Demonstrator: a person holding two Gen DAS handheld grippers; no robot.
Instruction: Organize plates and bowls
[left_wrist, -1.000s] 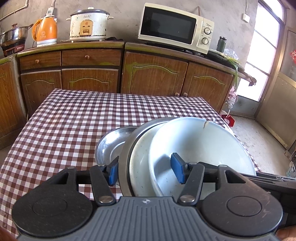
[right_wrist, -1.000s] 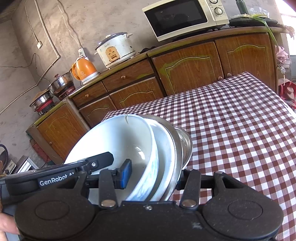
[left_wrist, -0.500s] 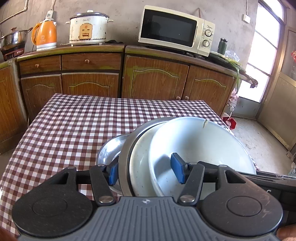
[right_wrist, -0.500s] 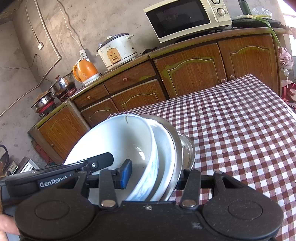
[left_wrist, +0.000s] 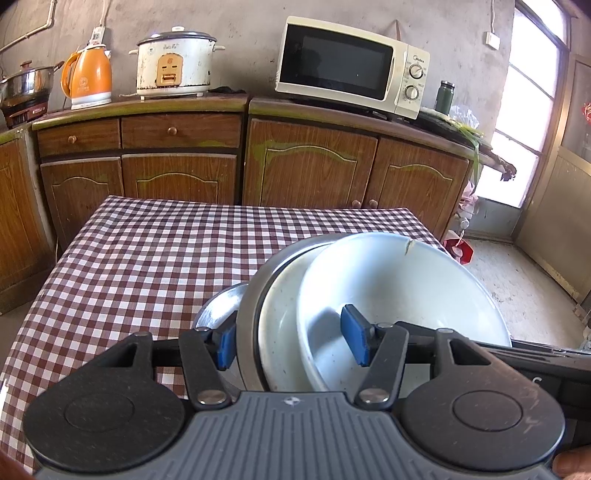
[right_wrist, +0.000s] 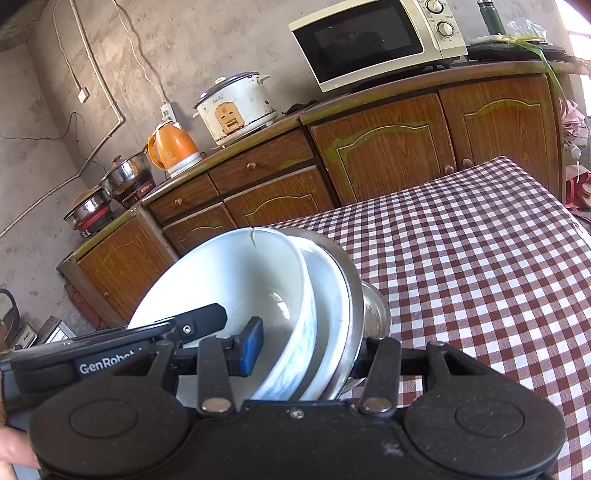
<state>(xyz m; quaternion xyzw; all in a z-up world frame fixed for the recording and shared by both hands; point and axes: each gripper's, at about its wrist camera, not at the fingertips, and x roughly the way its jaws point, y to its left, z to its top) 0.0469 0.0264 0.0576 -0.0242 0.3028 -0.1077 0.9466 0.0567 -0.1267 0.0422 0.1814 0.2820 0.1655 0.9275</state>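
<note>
A nested stack of dishes stands on edge between both grippers: a white bowl (left_wrist: 399, 291) with a cracked rim, a white plate (left_wrist: 280, 332) behind it, a steel plate (left_wrist: 249, 325), and a small steel bowl (left_wrist: 216, 304) at the back. My left gripper (left_wrist: 291, 343) is shut on the stack's lower rim, one blue pad inside the white bowl and one on the steel plate's back. My right gripper (right_wrist: 310, 350) clamps the same stack, with the white bowl (right_wrist: 236, 280) and steel plate (right_wrist: 351, 295) between its fingers; its right pad is hidden.
The red-checked tablecloth (left_wrist: 155, 251) stretches ahead to the wooden cabinets (left_wrist: 310, 170). On the counter stand a microwave (left_wrist: 347, 66), a rice cooker (left_wrist: 173, 62), an orange kettle (left_wrist: 88, 77) and a pot (left_wrist: 22, 81). To the right lie bare floor and a doorway (left_wrist: 517, 140).
The table and cabinets have slid slightly downward in both views; both grippers drifted a little with the stack. The grip on the dishes looks the same.
</note>
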